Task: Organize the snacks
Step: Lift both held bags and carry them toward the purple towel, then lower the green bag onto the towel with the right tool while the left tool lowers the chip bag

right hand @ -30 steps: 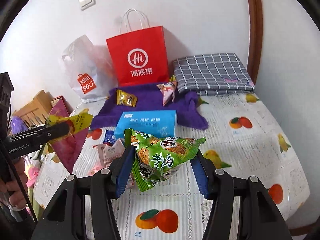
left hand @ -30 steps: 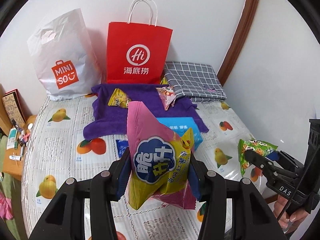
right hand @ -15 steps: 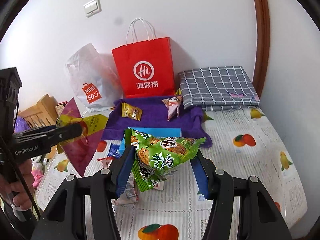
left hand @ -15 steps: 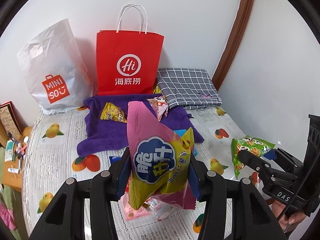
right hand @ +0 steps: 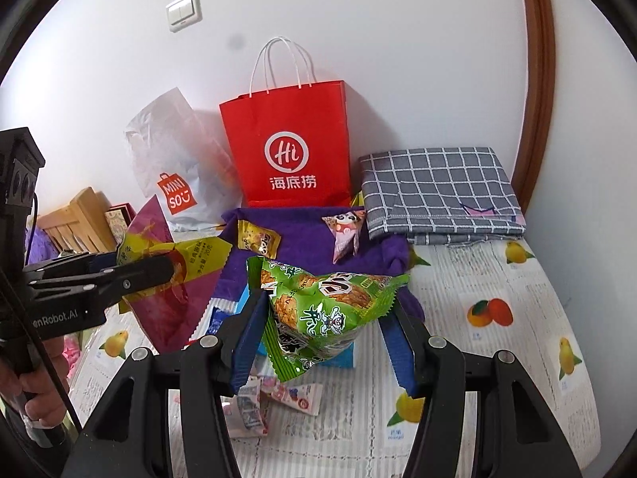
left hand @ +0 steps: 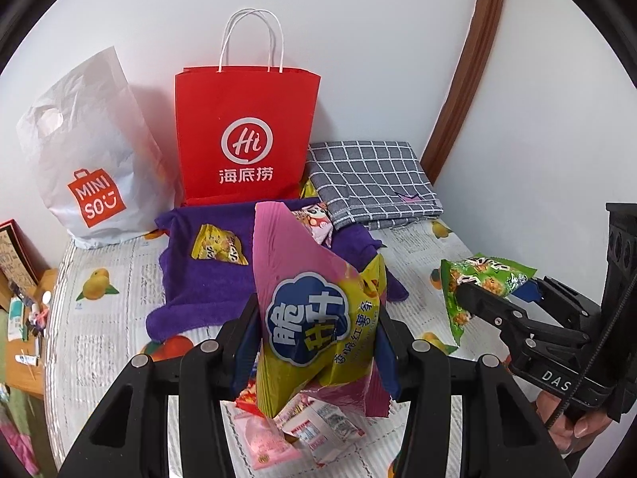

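- Step in hand: carry phase; both packets are lifted clear of the surface (right hand: pixel 517 378)
- Left hand-held gripper (left hand: pixel 318 342) clamps the pink-and-yellow chip bag (left hand: pixel 318 318), held upright
- Right hand-held gripper (right hand: pixel 324 338) clamps the green snack bag (right hand: pixel 326 310) by its lower part
- Next move, as judged: bring each packet over a bag mouth and release; which one is meant cannot be told
- Red paper bag (right hand: pixel 290 147) and white plastic bag (left hand: pixel 87 159) stand at the wall, contents hidden
- Purple towel (left hand: pixel 207 279) bears a small yellow packet (left hand: pixel 217 247); loose sachets (right hand: pixel 274 398) lie below the grippers
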